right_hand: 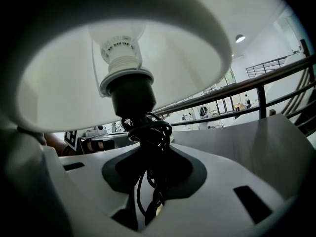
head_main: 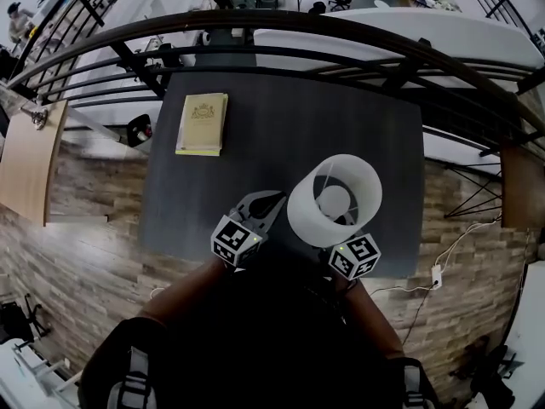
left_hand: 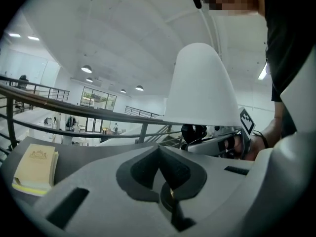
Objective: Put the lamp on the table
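A lamp with a white drum shade [head_main: 308, 214] is over the near right part of the dark table [head_main: 281, 118]. My right gripper [right_hand: 150, 167] is shut on the lamp's black stem [right_hand: 131, 95], which has black cord wound round it, just under the bulb socket. In the head view only the right gripper's marker cube [head_main: 353, 256] shows below the shade. The lamp's foot is hidden, so I cannot tell whether it touches the table. My left gripper [head_main: 271, 201] is shut and holds nothing, just left of the shade [left_hand: 202, 88].
A yellowish book [head_main: 203, 123] lies at the table's far left, also seen in the left gripper view as the book [left_hand: 35, 169]. A black metal railing [head_main: 341, 45] runs behind the table's far edge. A white cable and plug [head_main: 436, 273] lie on the wooden floor at right.
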Motion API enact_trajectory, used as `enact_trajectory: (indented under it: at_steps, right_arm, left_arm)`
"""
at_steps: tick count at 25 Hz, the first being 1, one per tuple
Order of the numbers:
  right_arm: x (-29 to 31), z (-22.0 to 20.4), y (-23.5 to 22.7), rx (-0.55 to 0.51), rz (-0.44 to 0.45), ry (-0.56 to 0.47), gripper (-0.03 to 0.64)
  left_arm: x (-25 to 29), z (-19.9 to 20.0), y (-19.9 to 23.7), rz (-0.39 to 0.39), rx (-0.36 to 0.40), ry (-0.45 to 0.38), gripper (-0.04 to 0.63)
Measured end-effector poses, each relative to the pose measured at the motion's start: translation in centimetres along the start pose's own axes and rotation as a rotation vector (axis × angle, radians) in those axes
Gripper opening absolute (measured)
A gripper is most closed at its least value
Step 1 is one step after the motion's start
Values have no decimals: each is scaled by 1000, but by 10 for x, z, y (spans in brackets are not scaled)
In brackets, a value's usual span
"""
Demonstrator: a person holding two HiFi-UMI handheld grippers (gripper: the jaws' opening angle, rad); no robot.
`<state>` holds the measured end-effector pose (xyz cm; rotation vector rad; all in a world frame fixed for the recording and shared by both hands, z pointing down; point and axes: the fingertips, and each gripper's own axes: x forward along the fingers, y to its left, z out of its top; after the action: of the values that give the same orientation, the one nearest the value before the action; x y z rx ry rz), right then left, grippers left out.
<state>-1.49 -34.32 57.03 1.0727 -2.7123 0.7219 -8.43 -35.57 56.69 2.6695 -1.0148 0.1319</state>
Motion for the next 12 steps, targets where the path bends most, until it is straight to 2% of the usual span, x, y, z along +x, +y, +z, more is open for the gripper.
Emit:
enact_trajectory:
  at_steps: [6,12]
  right_arm:
    - [11,-11,-31,9,-16,23,100]
    - [20,-22,-57,11,-16,39,100]
  left_arm:
    - [25,-13,12,-5,-67,0,9]
    - [49,-31,20,-8,-59,32,9]
